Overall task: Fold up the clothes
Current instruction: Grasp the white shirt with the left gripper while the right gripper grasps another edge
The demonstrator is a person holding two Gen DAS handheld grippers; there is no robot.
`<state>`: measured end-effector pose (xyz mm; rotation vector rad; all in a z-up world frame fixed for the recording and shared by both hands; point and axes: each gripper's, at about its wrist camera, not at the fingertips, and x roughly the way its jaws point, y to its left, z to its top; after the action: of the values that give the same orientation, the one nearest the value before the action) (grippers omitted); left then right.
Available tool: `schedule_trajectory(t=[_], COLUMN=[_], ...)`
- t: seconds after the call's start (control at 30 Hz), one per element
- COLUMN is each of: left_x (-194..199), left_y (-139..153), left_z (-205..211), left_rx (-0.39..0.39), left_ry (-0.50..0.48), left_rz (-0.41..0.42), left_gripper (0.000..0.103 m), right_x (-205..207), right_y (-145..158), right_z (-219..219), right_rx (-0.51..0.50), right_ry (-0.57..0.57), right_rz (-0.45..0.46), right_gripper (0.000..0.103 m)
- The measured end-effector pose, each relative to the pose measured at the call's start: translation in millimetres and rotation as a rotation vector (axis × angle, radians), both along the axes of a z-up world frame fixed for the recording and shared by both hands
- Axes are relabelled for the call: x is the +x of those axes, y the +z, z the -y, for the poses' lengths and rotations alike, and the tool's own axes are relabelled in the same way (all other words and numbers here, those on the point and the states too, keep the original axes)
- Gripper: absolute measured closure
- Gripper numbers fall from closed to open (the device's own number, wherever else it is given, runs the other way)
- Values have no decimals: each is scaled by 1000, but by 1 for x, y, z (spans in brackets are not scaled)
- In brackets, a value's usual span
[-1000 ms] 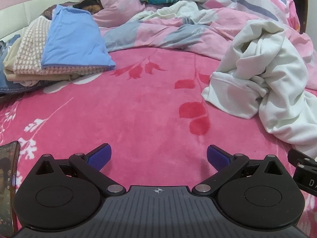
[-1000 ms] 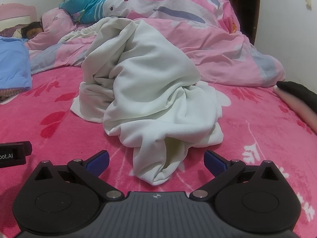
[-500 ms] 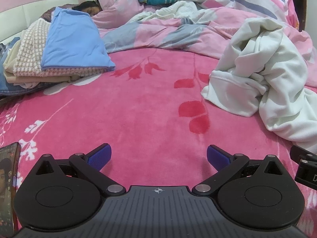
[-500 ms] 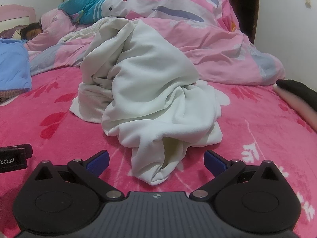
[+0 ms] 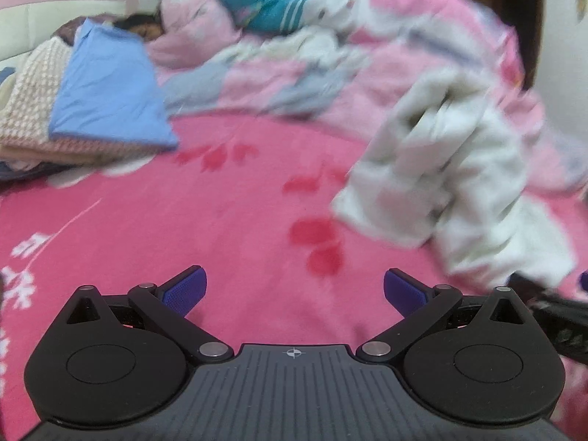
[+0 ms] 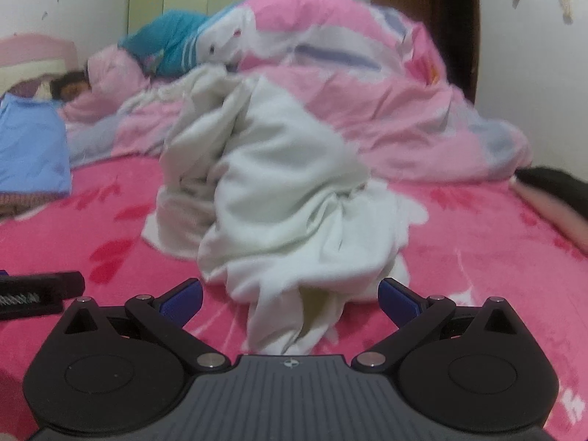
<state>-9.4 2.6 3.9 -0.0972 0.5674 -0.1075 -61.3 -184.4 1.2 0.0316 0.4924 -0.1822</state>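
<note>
White garment (image 6: 279,198): one, crumpled in an unfolded heap on the pink floral blanket (image 5: 154,242), towards the right of the bed, directly ahead of the right gripper (image 6: 290,296); judged next in line for folding. Folded stack, blue piece (image 5: 106,99) uppermost: far left, well apart from the heap, presumably set aside as finished work. Right gripper: jaws spread wide, empty, the heap's lowest fold lying between the fingertips. Left gripper (image 5: 295,286): jaws likewise wide apart, empty, over bare blanket.
</note>
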Motion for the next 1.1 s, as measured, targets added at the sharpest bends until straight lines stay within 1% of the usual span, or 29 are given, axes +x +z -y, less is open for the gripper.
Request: schedule_trajectory(t=[0.13, 0.23, 0.33, 0.37, 0.43, 0.5, 0.63, 0.73, 0.77, 0.8, 0.83, 0.87, 0.93, 1.0, 1.03, 1.07, 1.1], left_x=[1, 17, 35, 43, 56, 68, 84, 91, 94, 97, 100, 102, 103, 102, 101, 100, 99], left_y=[23, 30, 28, 26, 22, 20, 17, 14, 12, 11, 8, 6, 3, 3, 3, 3, 4], left_z=[5, 17, 34, 39, 45, 49, 60, 65, 66, 67, 67, 67, 67, 69, 70, 71, 72], left_rx=[-10, 64, 152, 171, 170, 139, 114, 95, 85, 74, 59, 44, 20, 14, 12, 10, 8], left_ry=[-77, -153, -222, -239, -264, -280, -309, -303, -299, -295, -293, -296, -302, -311, -316, -320, -324], left_rz=[100, 98, 133, 137, 136, 128, 123, 119, 111, 101, 88, 81, 80, 86, 88, 90, 91], left_gripper=[0, 0, 0, 0, 0, 1, 5, 17, 27, 34, 37, 43, 48, 62, 66, 75, 81], right_x=[-3, 1, 13, 20, 37, 56, 101, 135, 147, 156, 164, 173, 187, 195, 197, 197, 196], right_y=[15, 31, 51, 59, 74, 87, 101, 100, 98, 97, 95, 92, 86, 80, 78, 77, 76], right_z=[13, 25, 33, 35, 38, 39, 30, 21, 19, 17, 17, 17, 19, 21, 22, 24, 26], right_rx=[16, 12, 23, 28, 43, 57, 59, 45, 44, 44, 50, 61, 79, 85, 88, 91, 94], right_ry=[-2, -4, 5, 26, 89, 136, 225, 264, 268, 268, 265, 266, 263, 249, 240, 230, 222], right_rz=[103, 167, 195, 202, 210, 214, 165, 105, 86, 68, 46, 20, -35, -86, -103, -111, -116], right_gripper=[0, 0, 0, 0, 0, 0, 0, 0, 0, 0, 0, 2, 8, 26, 30, 36, 43])
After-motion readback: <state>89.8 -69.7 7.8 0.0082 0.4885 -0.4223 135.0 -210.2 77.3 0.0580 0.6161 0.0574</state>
